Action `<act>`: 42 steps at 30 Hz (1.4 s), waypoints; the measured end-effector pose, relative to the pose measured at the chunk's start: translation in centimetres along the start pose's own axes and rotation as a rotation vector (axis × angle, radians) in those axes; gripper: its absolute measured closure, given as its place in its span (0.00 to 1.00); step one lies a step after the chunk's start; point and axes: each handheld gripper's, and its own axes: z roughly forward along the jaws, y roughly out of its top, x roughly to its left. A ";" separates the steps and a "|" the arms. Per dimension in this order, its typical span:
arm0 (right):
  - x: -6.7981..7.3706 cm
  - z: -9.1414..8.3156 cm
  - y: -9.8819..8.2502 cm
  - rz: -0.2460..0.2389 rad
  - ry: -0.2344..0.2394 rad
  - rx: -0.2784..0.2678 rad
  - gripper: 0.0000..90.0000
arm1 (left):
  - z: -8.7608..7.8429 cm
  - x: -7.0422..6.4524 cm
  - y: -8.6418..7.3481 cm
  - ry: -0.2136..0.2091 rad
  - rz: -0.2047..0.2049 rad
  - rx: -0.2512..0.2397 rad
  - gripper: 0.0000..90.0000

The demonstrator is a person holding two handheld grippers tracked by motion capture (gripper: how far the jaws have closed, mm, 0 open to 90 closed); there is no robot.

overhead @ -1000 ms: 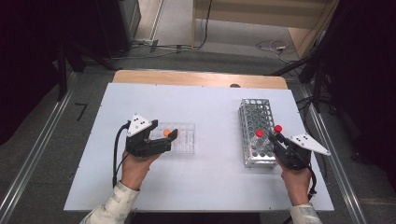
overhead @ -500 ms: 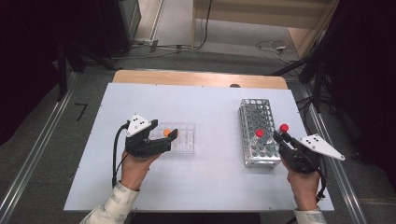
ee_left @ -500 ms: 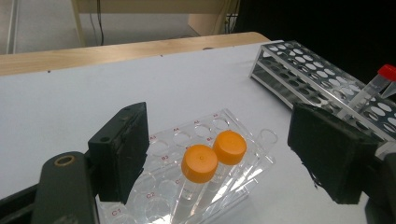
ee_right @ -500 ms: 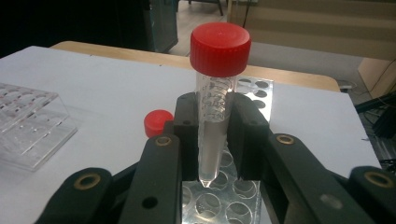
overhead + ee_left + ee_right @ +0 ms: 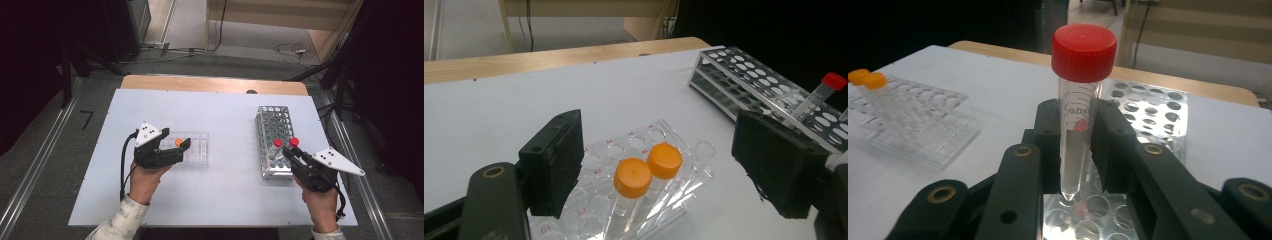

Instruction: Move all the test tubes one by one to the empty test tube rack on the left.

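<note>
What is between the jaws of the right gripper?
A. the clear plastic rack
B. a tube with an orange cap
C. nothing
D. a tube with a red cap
D: in the right gripper view the right gripper has its jaws closed on a clear red-capped tube, whose tip hangs above the metal rack.

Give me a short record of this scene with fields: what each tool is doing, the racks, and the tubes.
Right tool: shut on red-capped tube, held upright, its tip above the metal rack
Left tool: open, jaws either side of two orange-capped tubes, not pressing them
Clear plastic rack: on the table's left half, holds the orange-capped tubes
Second red-capped tube: standing in the metal rack near its front end
Table: white top, both racks resting on it
</note>
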 end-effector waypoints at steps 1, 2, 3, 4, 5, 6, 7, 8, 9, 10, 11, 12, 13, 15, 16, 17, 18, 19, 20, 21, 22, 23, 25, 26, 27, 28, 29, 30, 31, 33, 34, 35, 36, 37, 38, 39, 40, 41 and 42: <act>0.2 0.1 0.0 -0.001 0.009 0.001 0.80 | 0.0 0.0 0.0 0.001 0.002 0.002 0.24; 0.5 0.2 0.0 -0.002 0.023 0.004 0.80 | 0.0 0.0 0.0 0.000 0.002 0.002 0.24; 0.8 0.4 0.0 -0.007 0.032 0.008 0.80 | 0.0 -0.1 0.0 0.000 0.002 0.002 0.24; 1.1 0.6 0.0 -0.014 0.041 0.011 0.80 | 0.0 -0.1 0.0 -0.001 0.004 0.003 0.24; 1.5 0.8 0.0 -0.014 0.054 0.016 0.80 | 0.0 -0.1 0.0 -0.001 0.005 0.003 0.24; 1.8 1.0 -0.1 -0.023 0.068 0.021 0.80 | 0.0 -0.1 0.0 -0.002 0.006 0.003 0.24; 2.3 1.3 -0.1 -0.029 0.077 0.028 0.80 | 0.0 -0.2 0.0 -0.002 0.007 0.004 0.24; 2.6 1.6 -0.1 -0.037 0.087 0.032 0.80 | 0.1 -0.2 0.0 -0.003 0.007 0.004 0.24; 3.0 1.8 -0.2 -0.042 0.099 0.038 0.80 | 0.1 -0.3 0.0 -0.004 0.006 0.006 0.24; 3.4 2.1 -0.2 -0.051 0.109 0.045 0.80 | 0.1 -0.3 0.0 -0.006 0.008 0.006 0.24; 3.7 2.3 -0.3 -0.053 0.117 0.051 0.80 | 0.1 -0.4 0.0 -0.008 0.011 0.007 0.24; 4.1 2.6 -0.4 -0.057 0.127 0.056 0.80 | 0.1 -0.4 0.0 -0.007 0.013 0.008 0.24; 4.4 2.8 -0.4 -0.059 0.136 0.060 0.80 | 0.1 -0.5 0.0 -0.009 0.012 0.005 0.24; 5.1 3.4 -0.6 -0.072 0.156 0.074 0.80 | 0.1 -0.7 0.0 -0.012 0.015 0.005 0.24; 5.5 3.7 -0.8 -0.080 0.166 0.080 0.80 | 0.1 -0.7 0.0 -0.012 0.018 0.005 0.24; 5.9 4.0 -0.9 -0.083 0.175 0.087 0.80 | 0.1 -0.8 0.0 -0.015 0.018 0.005 0.24; 6.2 4.3 -1.0 -0.090 0.188 0.093 0.80 | 0.1 -0.8 0.0 -0.016 0.019 0.004 0.24; 6.6 4.6 -1.0 -0.097 0.198 0.100 0.80 | 0.0 -0.8 0.1 -0.018 0.019 0.005 0.24; 6.9 4.9 -1.1 -0.103 0.205 0.103 0.80 | 0.0 -0.9 0.1 -0.019 0.018 0.002 0.24; 7.2 5.2 -1.1 -0.107 0.213 0.108 0.80 | -0.1 -1.0 0.1 -0.025 0.017 0.001 0.25; 7.6 5.4 -1.1 -0.110 0.222 0.112 0.80 | -0.1 -1.1 0.1 -0.035 0.014 -0.004 0.25; 7.9 5.7 -1.1 -0.110 0.228 0.116 0.80 | -0.1 -1.2 0.2 -0.039 0.015 -0.003 0.25; 8.5 6.2 -1.1 -0.120 0.244 0.123 0.80 | -0.2 -1.6 0.2 -0.049 0.023 0.000 0.26; 8.8 6.4 -1.1 -0.125 0.249 0.125 0.80 | -0.1 -1.8 0.2 -0.056 0.028 0.004 0.26; 9.1 6.7 -1.1 -0.129 0.255 0.128 0.80 | -0.2 -2.0 0.2 -0.061 0.030 0.005 0.26; 9.3 6.9 -1.1 -0.130 0.260 0.128 0.80 | -0.1 -2.1 0.2 -0.067 0.033 0.004 0.26; 9.6 7.1 -1.1 -0.134 0.265 0.131 0.80 | -0.1 -2.3 0.2 -0.076 0.035 0.005 0.27; 9.9 7.3 -1.1 -0.136 0.270 0.135 0.80 | -0.1 -2.5 0.2 -0.087 0.039 0.007 0.27; 10.2 7.5 -1.1 -0.138 0.277 0.135 0.80 | -0.1 -2.7 0.2 -0.096 0.041 0.009 0.28; 10.7 8.0 -1.1 -0.144 0.287 0.139 0.80 | 0.0 -3.2 0.1 -0.124 0.048 0.017 0.30; 11.0 8.2 -1.2 -0.145 0.291 0.143 0.80 | 0.0 -3.4 0.1 -0.136 0.051 0.023 0.31; 11.3 8.4 -1.2 -0.148 0.295 0.145 0.80 | 0.1 -3.6 0.1 -0.150 0.053 0.025 0.31; 11.5 8.6 -1.2 -0.151 0.302 0.147 0.80 | 0.1 -3.8 0.0 -0.164 0.060 0.027 0.33; 11.7 8.8 -1.3 -0.155 0.307 0.149 0.80 | 0.2 -4.0 0.0 -0.183 0.067 0.033 0.35; 12.0 8.9 -1.3 -0.162 0.313 0.149 0.80 | 0.3 -4.2 -0.1 -0.201 0.070 0.038 0.37; 12.2 9.0 -1.3 -0.160 0.318 0.151 0.80 | 0.4 -4.5 -0.1 -0.215 0.076 0.042 0.39; 12.4 9.1 -1.3 -0.158 0.325 0.155 0.80 | 0.5 -4.7 -0.2 -0.224 0.090 0.050 0.42; 12.7 9.2 -1.4 -0.161 0.333 0.157 0.80 | 0.6 -5.0 -0.3 -0.227 0.097 0.058 0.43; 12.9 9.2 -1.4 -0.158 0.346 0.158 0.80 | 0.7 -5.2 -0.4 -0.235 0.104 0.065 0.45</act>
